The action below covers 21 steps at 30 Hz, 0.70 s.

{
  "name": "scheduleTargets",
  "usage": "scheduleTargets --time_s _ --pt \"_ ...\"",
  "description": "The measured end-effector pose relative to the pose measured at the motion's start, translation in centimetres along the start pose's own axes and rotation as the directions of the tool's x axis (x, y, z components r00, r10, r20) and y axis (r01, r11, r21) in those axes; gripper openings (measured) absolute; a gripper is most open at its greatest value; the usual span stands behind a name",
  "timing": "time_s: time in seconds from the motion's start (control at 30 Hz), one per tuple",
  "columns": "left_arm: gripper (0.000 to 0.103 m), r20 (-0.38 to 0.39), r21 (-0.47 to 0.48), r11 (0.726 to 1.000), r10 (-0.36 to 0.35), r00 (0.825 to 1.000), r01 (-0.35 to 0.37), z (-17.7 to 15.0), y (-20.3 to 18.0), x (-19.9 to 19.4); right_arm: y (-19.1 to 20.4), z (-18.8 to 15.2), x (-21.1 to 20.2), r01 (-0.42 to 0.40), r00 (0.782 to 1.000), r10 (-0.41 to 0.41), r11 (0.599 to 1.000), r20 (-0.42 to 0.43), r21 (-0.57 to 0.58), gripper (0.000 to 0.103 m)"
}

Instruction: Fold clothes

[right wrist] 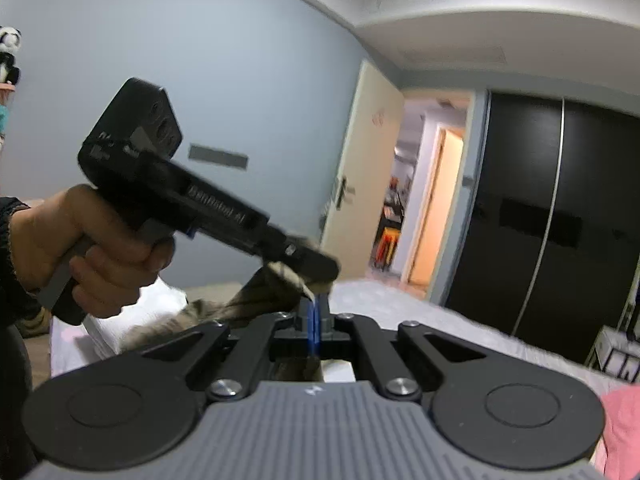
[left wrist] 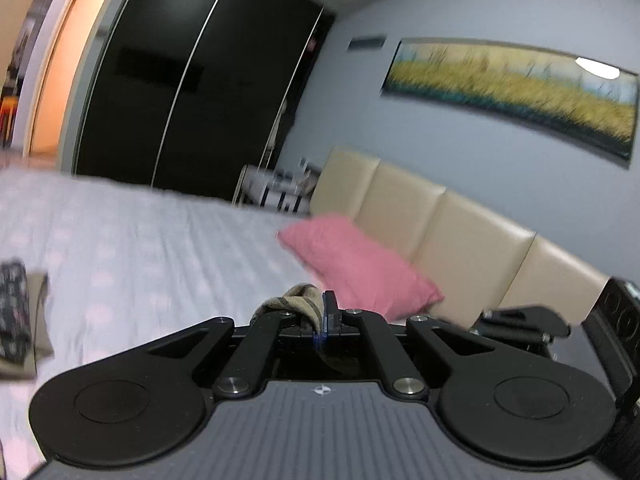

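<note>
both grippers hold one brownish striped garment [left wrist: 298,300] in the air above the bed [left wrist: 140,240], the cameras tilted up toward the walls. left gripper [left wrist: 326,312]: its blue-edged fingers are pressed together with a bunch of the cloth pinched between them and spilling to the left of the tips. right gripper [right wrist: 314,312]: fingers likewise closed, a pale hem of the same cloth caught at their tips. in the right wrist view the person's hand [right wrist: 96,248] carries the other gripper just ahead, and the cloth runs from its tip down toward the bed, so the two grips are near each other. both views are blurred, so weave and kind of garment cannot be told.

a folded stack [left wrist: 20,320], a dark patterned piece on a beige one, lies at the left of the bed; a pink pillow [left wrist: 360,268] rests against the cream headboard [left wrist: 460,224].

judgement: the step in hand is carrying a pinched edge, either to spread the garment or to lay one part over another; the pictures do not settle which. done well, it calls for both pinches kept firm, the held edge taut and level between the grippers, and the hanging cloth clear of the pillow and the stack.
</note>
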<state>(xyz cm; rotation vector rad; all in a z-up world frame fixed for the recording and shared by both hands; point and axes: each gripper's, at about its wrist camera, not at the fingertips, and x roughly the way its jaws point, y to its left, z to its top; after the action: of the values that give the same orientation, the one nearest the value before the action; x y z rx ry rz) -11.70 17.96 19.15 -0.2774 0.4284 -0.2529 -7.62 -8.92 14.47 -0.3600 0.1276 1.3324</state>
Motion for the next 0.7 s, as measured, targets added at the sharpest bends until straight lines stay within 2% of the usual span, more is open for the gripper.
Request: scheduleTargets --time_s 0.13,0.27,0.3,0.33,0.4,0.43,0.47,0.5,0.53,0.57,0.63,0.7 --pt "0.009 -0.105 -0.006 1.0 0.026 0.994 -0.026 -2.0 1.4 2.8 -1.6 -3.4 2.6 0.046 0.988 -0.041 0.999 -0.151 0.026 0.001" --pt "0.012 -0.208 -0.01 0.999 0.05 0.977 -0.053 -4.1 2.7 5.7 -3.3 -6.7 5.3 0.095 0.951 -0.077 0.995 -0.299 0.044 0.001" --pt "0.022 -0.234 -0.011 0.998 0.056 0.971 -0.06 -4.6 3.1 6.4 -3.7 -7.5 5.9 0.107 0.938 -0.085 0.993 -0.335 0.048 0.001" --pt "0.037 -0.261 0.015 0.997 0.079 0.962 -0.078 -5.0 3.3 6.7 -4.2 -8.8 6.8 0.125 0.917 -0.093 0.991 -0.388 0.058 0.003" --pt "0.054 -0.28 0.023 0.993 0.115 0.953 -0.113 -5.9 4.3 6.9 -5.3 -13.1 8.4 0.178 0.834 -0.106 0.981 -0.542 0.082 0.01" --pt "0.055 -0.283 0.017 0.991 0.133 0.95 -0.134 -6.4 4.8 6.9 -5.9 -15.2 9.1 0.204 0.785 -0.111 0.975 -0.61 0.086 0.016" --pt "0.055 -0.308 0.012 0.989 0.147 0.94 -0.151 -7.1 5.7 7.0 -6.1 -16.9 9.5 0.226 0.745 -0.122 0.971 -0.656 0.076 0.016" --pt "0.055 -0.334 0.007 0.986 0.16 0.929 -0.167 -7.8 6.5 7.2 -5.9 -17.7 9.3 0.24 0.73 -0.152 0.97 -0.666 0.042 0.017" --pt "0.055 -0.36 0.003 0.983 0.173 0.917 -0.184 -8.5 7.4 7.3 -5.6 -18.1 9.1 0.246 0.726 -0.176 0.969 -0.664 0.013 0.025" --pt "0.055 -0.385 0.0 0.98 0.185 0.904 -0.201 -9.2 8.3 7.5 -5.5 -17.7 8.9 0.236 0.744 -0.184 0.972 -0.642 -0.005 0.038" --pt "0.055 -0.452 0.006 0.97 0.221 0.864 -0.244 -11.1 9.9 8.7 -5.0 -16.6 8.7 0.204 0.788 -0.175 0.979 -0.59 -0.019 0.054" --pt "0.055 -0.479 0.0 0.969 0.217 0.851 -0.247 -11.7 10.1 9.1 -3.3 -15.8 8.4 0.138 0.82 -0.108 0.99 -0.562 0.01 0.057"
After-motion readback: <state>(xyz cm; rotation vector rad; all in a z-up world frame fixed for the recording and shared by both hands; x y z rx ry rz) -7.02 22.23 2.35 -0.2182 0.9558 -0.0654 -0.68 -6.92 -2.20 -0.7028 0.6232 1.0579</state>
